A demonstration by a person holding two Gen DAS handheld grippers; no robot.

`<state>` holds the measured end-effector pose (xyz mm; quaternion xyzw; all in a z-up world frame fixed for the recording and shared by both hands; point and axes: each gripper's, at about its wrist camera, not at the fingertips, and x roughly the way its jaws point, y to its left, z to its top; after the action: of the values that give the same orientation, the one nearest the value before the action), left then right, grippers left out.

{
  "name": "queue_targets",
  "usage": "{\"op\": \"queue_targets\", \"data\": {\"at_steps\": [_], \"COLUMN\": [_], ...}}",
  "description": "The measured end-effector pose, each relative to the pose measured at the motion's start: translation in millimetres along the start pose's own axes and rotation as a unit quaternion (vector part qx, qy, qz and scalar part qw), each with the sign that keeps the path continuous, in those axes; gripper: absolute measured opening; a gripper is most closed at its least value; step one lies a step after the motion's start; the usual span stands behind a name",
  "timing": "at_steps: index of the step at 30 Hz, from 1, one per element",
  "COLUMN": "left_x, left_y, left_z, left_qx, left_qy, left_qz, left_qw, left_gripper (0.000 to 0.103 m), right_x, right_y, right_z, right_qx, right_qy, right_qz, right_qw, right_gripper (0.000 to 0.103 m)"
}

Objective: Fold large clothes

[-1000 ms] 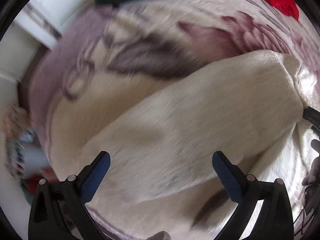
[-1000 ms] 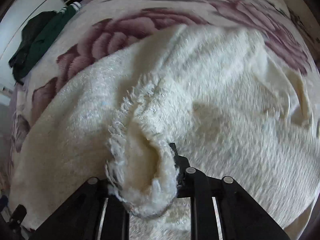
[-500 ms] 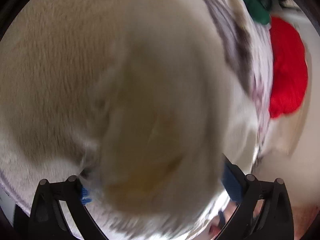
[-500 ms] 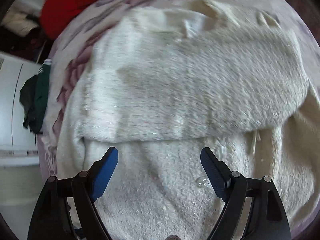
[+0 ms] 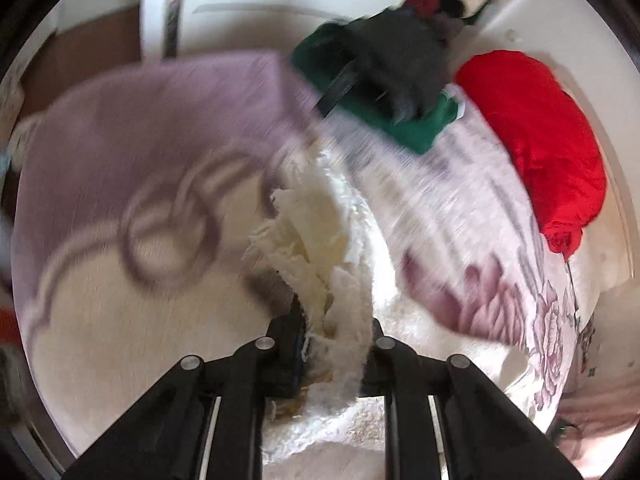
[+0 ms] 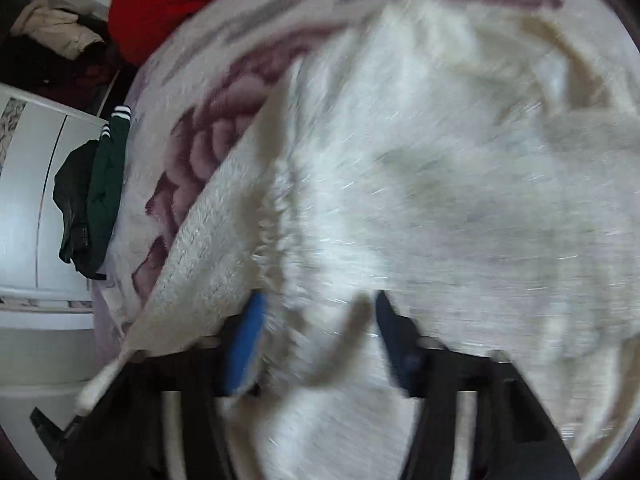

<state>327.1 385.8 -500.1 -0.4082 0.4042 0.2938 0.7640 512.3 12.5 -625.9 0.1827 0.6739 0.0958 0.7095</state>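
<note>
Closest in the left wrist view, the left gripper [image 5: 332, 336] has its jaws drawn nearly together, and they have just been closing; a bunched fold of the cream fluffy garment [image 5: 320, 248] is pinched between them, its frayed edge standing up and away from the black fingers. Below that pinch more of the same cream pile spreads toward the bottom edge of the view. In the right wrist view, the right gripper [image 6: 316, 328] has its jaws partly apart, having just been closing too; the blue pads [image 6: 244, 344] sit either side of a raised ridge of the cream fluffy garment [image 6: 420, 184], but the picture is too smeared to tell whether they press on it. The garment lies across the bed, filling most of that view, with one folded edge running diagonally toward the left pad. Under it is a floral bedspread [image 5: 132, 184], lilac and cream with large plum roses. Further off on the bedspread lies a folded green garment [image 5: 404, 120] with a dark grey piece on top of it, and just beside it a red garment [image 5: 540, 144] heaped near the bed's far edge. Beyond the bed stands white furniture [image 6: 28, 200].
</note>
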Motion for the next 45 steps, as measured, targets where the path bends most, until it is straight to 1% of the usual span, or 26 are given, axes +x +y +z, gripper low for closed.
{"op": "queue_targets", "data": {"at_steps": [1,2,5,7,8,10,11,14,17,18,20,23,25,26,29,31,32,33,34,35,36,37,40,43,44,45], "left_x": [0,-3,-19,-33,-38,-45,-50,-57,-59,-57,-50,-25,-2,8,42,52,57,58,57,54,50,44,25,5,-1,-2], "left_y": [-4,-20,-46,-74,-81,-108,-128,-178,-233,-256,-297,-355,-390,-402,-431,-443,-445,-445,-445,-445,-444,-443,-442,-421,-406,-395], "left_z": [3,9,10,-2,-5,-17,-28,-58,-110,-134,-184,-275,-345,-370,-452,-481,-490,-490,-489,-487,-484,-479,-464,-426,-405,-393], "left_qx": [0.016,0.042,0.109,0.155,0.167,0.197,0.216,0.26,0.295,0.311,0.346,0.4,0.441,0.458,0.524,0.549,0.557,0.557,0.552,0.548,0.546,0.543,0.536,0.512,0.505,0.502], "left_qy": [-0.005,-0.012,-0.038,-0.055,-0.058,-0.063,-0.066,-0.065,-0.034,-0.021,0.004,0.05,0.087,0.103,0.146,0.159,0.159,0.157,0.159,0.163,0.168,0.169,0.152,0.123,0.101,0.085], "left_qz": [0.001,0.005,0.018,0.02,0.018,0.01,0.001,-0.016,-0.056,-0.069,-0.089,-0.107,-0.108,-0.107,-0.074,-0.046,-0.028,-0.022,-0.025,-0.033,-0.036,-0.039,-0.043,-0.037,-0.023,-0.009], "left_qw": [0.9999,0.999,0.9931,0.9862,0.984,0.9782,0.9741,0.9633,0.9534,0.9478,0.9341,0.9088,0.8866,0.8765,0.8356,0.8194,0.8147,0.8154,0.8183,0.82,0.8201,0.8218,0.8296,0.849,0.8568,0.8607], "left_gripper": [0.014,0.014,0.013,0.013,0.013,0.013,0.013,0.013,0.013,0.013,0.013,0.013,0.013,0.013,0.013,0.017,0.02,0.024,0.036,0.062,0.078,0.099,0.1,0.1,0.1,0.1], "right_x": [17,20,5,-12,-22,-40,-52,-89,-121,-133,-153,-185,-205,-215,-233,-242,-245,-250,-255,-256,-257,-259,-269,-272,-271,-270], "right_y": [5,4,2,-8,-17,-39,-57,-125,-191,-215,-258,-322,-362,-381,-428,-454,-465,-474,-482,-484,-485,-487,-480,-453,-443,-432], "right_z": [6,8,10,5,2,-5,-9,-19,-27,-29,-36,-46,-55,-59,-73,-79,-81,-83,-85,-84,-82,-83,-76,-64,-59,-50], "right_qx": [0.007,0.01,0.004,-0.004,-0.005,0.001,0.01,0.072,0.141,0.164,0.2,0.246,0.263,0.269,0.277,0.287,0.29,0.293,0.294,0.294,0.294,0.292,0.277,0.257,0.249,0.238], "right_qy": [0.009,0.009,0.01,0.007,0.001,-0.013,-0.02,-0.044,-0.066,-0.073,-0.088,-0.109,-0.119,-0.124,-0.129,-0.13,-0.13,-0.131,-0.132,-0.134,-0.133,-0.132,-0.126,-0.117,-0.113,-0.106], "right_qz": [-0.007,-0.007,0.003,-0.009,-0.022,-0.046,-0.056,-0.062,-0.062,-0.064,-0.064,-0.065,-0.069,-0.073,-0.092,-0.089,-0.086,-0.082,-0.075,-0.067,-0.058,-0.05,-0.029,0.007,0.023,0.043], "right_qw": [1.0,1.0,1.0,1.0,1.0,0.999,0.998,0.994,0.986,0.982,0.974,0.961,0.955,0.952,0.948,0.945,0.944,0.944,0.944,0.944,0.945,0.946,0.952,0.959,0.961,0.964], "right_gripper": [0.053,0.055,0.056,0.065,0.075,0.078,0.078,0.088,0.089,0.089,0.089,0.089,0.089,0.089,0.089,0.089,0.089,0.089,0.089,0.089,0.089,0.089,0.089,0.089,0.089,0.089]}}
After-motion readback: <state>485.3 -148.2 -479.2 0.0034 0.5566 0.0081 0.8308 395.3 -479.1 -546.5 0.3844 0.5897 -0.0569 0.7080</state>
